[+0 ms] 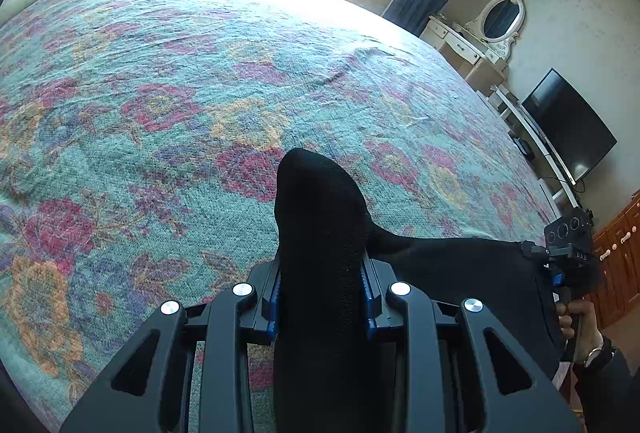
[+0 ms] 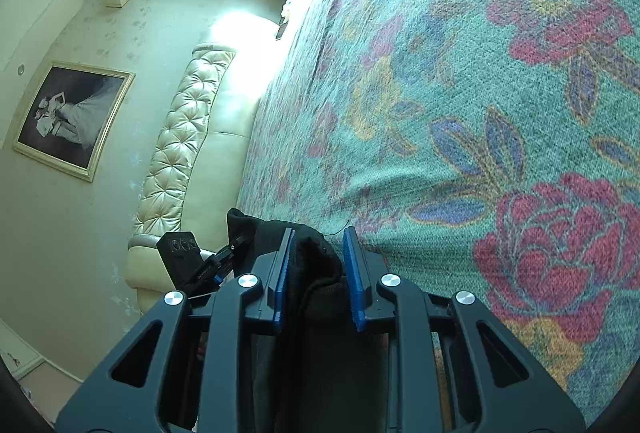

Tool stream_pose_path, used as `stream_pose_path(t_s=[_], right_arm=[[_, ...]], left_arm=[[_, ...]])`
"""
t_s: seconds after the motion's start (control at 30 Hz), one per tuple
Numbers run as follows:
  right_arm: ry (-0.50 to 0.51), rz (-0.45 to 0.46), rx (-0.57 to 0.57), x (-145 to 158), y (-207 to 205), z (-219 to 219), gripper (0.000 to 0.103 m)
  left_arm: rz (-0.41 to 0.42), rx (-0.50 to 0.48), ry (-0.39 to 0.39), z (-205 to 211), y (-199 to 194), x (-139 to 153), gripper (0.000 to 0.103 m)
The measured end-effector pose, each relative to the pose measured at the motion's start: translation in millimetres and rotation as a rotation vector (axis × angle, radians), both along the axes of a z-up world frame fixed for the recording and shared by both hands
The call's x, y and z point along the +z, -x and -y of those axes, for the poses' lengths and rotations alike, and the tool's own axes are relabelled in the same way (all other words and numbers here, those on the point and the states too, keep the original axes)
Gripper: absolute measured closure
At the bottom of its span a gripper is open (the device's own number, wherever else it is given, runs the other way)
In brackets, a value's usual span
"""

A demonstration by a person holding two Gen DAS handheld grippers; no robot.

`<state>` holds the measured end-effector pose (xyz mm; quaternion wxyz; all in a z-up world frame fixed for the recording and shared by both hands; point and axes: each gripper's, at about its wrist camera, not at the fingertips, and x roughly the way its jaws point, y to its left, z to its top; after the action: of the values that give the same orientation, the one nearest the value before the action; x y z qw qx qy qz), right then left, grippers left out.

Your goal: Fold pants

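Black pants [image 1: 320,201] bulge out between the blue pads of my left gripper [image 1: 322,265], which is shut on the fabric above the floral bed cover [image 1: 160,93]. From there the cloth stretches right to my right gripper [image 1: 560,253], held by a hand [image 1: 580,317]. In the right wrist view, a bunched fold of the pants [image 2: 320,313] fills the gap between the pads of the right gripper [image 2: 318,245], which is shut on it. The left gripper [image 2: 200,257] shows just to its left, with black cloth running to it. The rest of the pants hangs out of sight below both grippers.
The bed cover [image 2: 480,113] spreads wide ahead of both grippers. A cream tufted headboard [image 2: 180,137] and a framed photo [image 2: 68,117] are at one end. A dressing table with an oval mirror [image 1: 500,17], a dark TV [image 1: 572,129] and a wooden cabinet [image 1: 620,253] stand beyond the bed's edge.
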<state>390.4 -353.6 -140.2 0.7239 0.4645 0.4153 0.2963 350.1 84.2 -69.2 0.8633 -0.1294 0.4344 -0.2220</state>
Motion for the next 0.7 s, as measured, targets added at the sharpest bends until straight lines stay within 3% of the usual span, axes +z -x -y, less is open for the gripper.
stream_pose_path(t_s=[0.23, 0.33, 0.4, 0.5, 0.7], right_arm=[[0.046, -0.016, 0.017, -6, -13, -1, 0.087], [0.033, -0.032, -0.049, -8, -4, 8, 0.076], [0.014, -0.029, -0.092, -4, 8, 16, 0.059], [0.078, 0.034, -0.144, 22, 38, 19, 0.040], [0.196, 0.045, -0.076, 42, 100, -9, 0.040]], left_arm=[[-0.045, 0.005, 0.025, -6, -14, -15, 0.073], [-0.049, -0.009, 0.059, -12, -12, -21, 0.068], [-0.040, -0.035, 0.063, -12, -13, -20, 0.064], [-0.026, -0.064, 0.058, -14, -8, -18, 0.062], [-0.032, -0.043, 0.125, -33, 7, -18, 0.061]])
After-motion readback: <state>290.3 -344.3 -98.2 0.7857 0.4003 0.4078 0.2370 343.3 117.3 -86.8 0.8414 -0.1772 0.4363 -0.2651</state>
